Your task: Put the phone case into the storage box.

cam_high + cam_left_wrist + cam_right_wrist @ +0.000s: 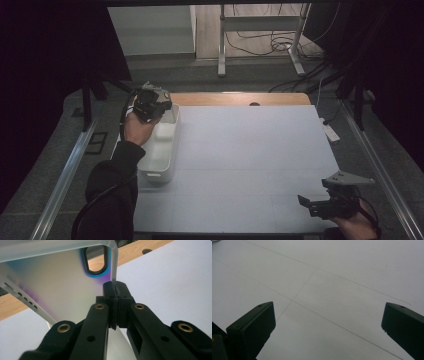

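While my left gripper (159, 111) pinches the far wall of the white rectangular plastic bin (162, 150) at nine o'clock, I judge it ready to reposition. My right gripper (311, 204) idles wide-jawed at five o'clock.

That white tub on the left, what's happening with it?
A person is working at a table with a hand-held gripper in each hand. The left gripper has its jaws clamped on the thin wall of the white tub, at the far end near its handle slot. The right gripper sits at the near right corner of the table, jaws wide open over the bare surface, holding nothing.
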`<action>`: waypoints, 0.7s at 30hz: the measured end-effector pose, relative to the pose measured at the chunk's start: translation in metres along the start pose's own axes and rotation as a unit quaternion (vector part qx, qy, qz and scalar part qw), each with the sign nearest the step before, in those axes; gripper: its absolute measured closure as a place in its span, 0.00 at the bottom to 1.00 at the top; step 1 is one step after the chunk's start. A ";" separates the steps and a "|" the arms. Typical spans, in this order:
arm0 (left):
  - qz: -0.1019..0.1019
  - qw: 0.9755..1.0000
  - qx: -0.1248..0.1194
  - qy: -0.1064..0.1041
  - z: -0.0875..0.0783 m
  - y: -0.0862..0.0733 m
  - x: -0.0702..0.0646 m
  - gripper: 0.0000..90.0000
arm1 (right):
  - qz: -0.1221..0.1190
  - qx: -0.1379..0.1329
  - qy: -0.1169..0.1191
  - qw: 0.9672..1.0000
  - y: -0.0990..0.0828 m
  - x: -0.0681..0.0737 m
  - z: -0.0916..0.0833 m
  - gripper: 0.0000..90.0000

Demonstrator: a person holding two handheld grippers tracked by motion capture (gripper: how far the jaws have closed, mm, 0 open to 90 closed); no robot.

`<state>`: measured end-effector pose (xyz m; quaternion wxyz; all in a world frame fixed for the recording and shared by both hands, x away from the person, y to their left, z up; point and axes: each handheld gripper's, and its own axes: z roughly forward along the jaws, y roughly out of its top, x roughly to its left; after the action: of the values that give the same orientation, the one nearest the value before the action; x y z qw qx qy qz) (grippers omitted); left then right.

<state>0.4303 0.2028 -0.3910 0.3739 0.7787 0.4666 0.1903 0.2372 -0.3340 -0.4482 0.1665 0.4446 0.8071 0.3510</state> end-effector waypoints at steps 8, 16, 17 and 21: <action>-0.006 1.000 0.008 0.007 0.010 -0.001 0.004 0.98 | -0.003 0.003 0.001 1.000 0.000 0.000 0.001 0.00; -0.012 1.000 0.019 0.017 0.024 -0.005 0.006 0.98 | -0.006 0.006 0.002 1.000 0.000 0.001 0.001 0.00; -0.012 1.000 0.022 0.019 0.026 -0.006 0.007 0.98 | -0.007 0.007 0.002 1.000 0.000 0.001 0.001 0.00; -0.017 0.999 0.025 0.022 0.033 -0.008 0.009 0.98 | -0.008 0.007 0.003 1.000 0.000 0.001 0.002 0.00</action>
<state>0.4512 0.1993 -0.4183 0.3470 0.7755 0.4924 0.1890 0.2380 -0.3325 -0.4492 0.1638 0.4384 0.8135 0.3454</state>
